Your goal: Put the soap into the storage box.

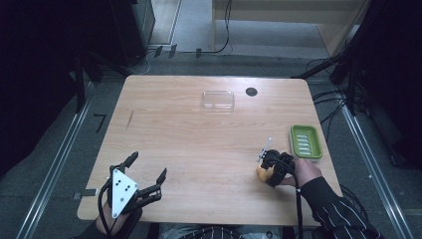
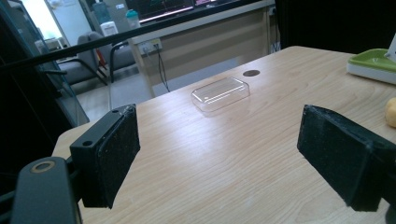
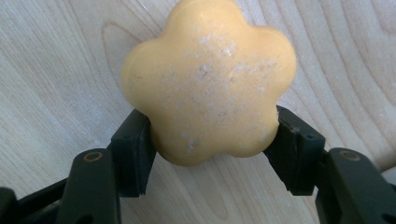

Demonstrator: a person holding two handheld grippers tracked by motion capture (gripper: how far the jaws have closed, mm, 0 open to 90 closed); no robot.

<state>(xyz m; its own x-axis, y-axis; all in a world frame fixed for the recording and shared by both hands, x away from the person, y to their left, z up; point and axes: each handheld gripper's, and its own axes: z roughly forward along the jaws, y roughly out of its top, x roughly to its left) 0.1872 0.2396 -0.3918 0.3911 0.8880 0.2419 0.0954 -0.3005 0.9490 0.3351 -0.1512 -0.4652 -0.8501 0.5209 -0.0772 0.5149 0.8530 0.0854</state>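
**Right tongs grip a flower-shaped soap**

The right gripper clamps a yellow flower-shaped soap on the wooden table, near right, just left of the green soap dish. The left gripper hovers near left, jaws spread wide, nothing between. A clear lid lies far centre.

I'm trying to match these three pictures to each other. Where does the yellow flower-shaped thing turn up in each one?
High view: the yellow flower-shaped piece sits low on the right, in the right gripper, left of the green tray.
Left gripper view: a yellow sliver at the right edge, below the green tray.
Right gripper view: centre of the picture, between the fingers.
Shared landmark: the wooden table.
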